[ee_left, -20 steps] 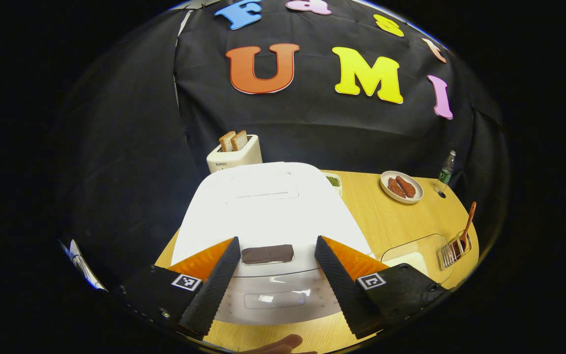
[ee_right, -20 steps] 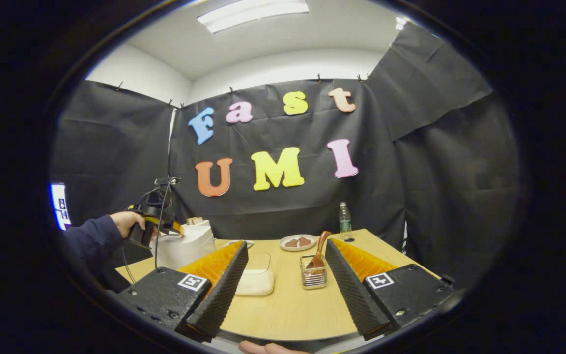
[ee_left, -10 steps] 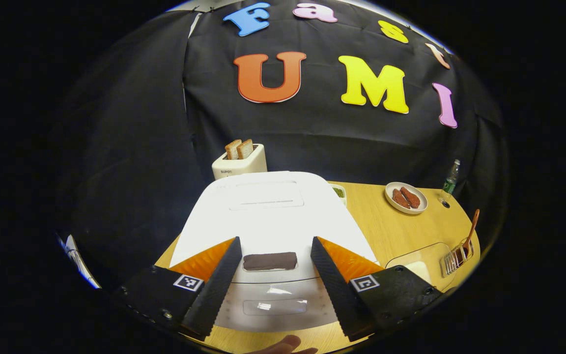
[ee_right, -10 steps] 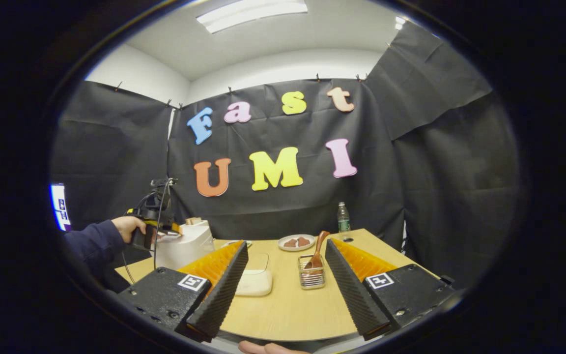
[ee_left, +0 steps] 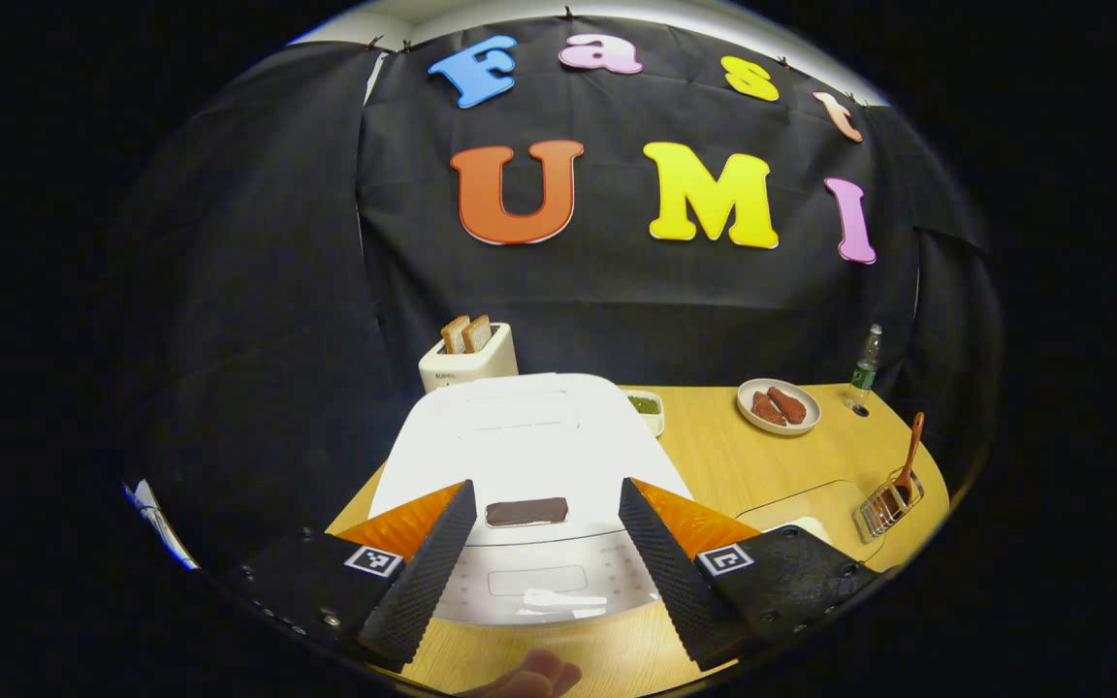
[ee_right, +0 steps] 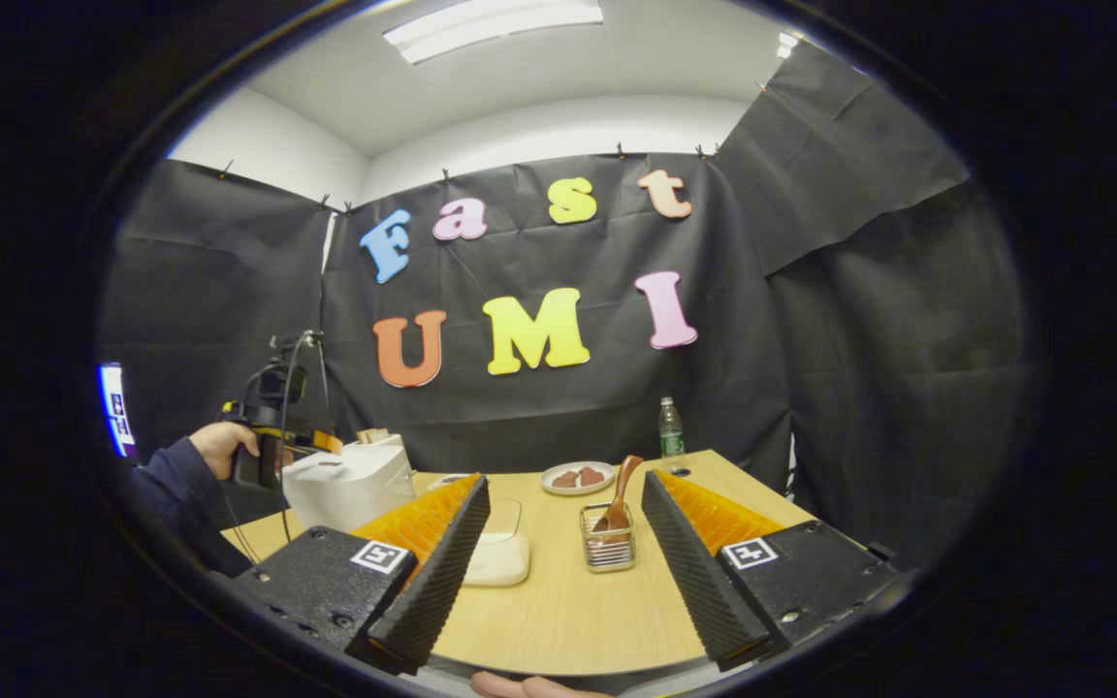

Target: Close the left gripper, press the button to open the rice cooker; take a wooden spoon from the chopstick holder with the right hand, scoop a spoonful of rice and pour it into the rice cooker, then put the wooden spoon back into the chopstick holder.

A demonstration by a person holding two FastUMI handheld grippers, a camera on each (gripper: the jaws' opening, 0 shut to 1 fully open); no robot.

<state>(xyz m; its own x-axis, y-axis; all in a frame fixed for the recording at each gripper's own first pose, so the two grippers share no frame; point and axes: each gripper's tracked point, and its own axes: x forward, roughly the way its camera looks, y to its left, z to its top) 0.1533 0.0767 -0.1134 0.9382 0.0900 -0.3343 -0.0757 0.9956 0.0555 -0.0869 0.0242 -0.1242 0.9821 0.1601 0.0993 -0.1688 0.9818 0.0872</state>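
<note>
The left gripper [ee_left: 544, 553] had its jaws wide apart and held nothing. Between them, a little beyond the fingertips, lay the dark button [ee_left: 526, 511] on the front edge of the white rice cooker [ee_left: 529, 441], whose lid was down. The fingers did not touch the button. Behind the cooker stood a toaster [ee_left: 468, 358] with two slices of bread. Far to the right of the jaws, the wooden spoon [ee_left: 908, 461] stood in the wire chopstick holder [ee_left: 883, 501], and a clear container of rice [ee_left: 811, 514] lay just beside the right finger.

The right gripper [ee_right: 563, 562] also had its jaws apart and empty. Between them and well ahead on the table [ee_right: 558, 611], the chopstick holder [ee_right: 608, 549] held the wooden spoon [ee_right: 619, 494] with its handle leaning to the right. The rice container [ee_right: 497, 555] sat near the left finger. To the far left of these jaws, a hand [ee_right: 214, 446] in a dark sleeve held the other gripper at the front of the rice cooker [ee_right: 347, 480]. Behind the holder were a plate of food [ee_right: 577, 477] and a bottle [ee_right: 670, 428].
</note>
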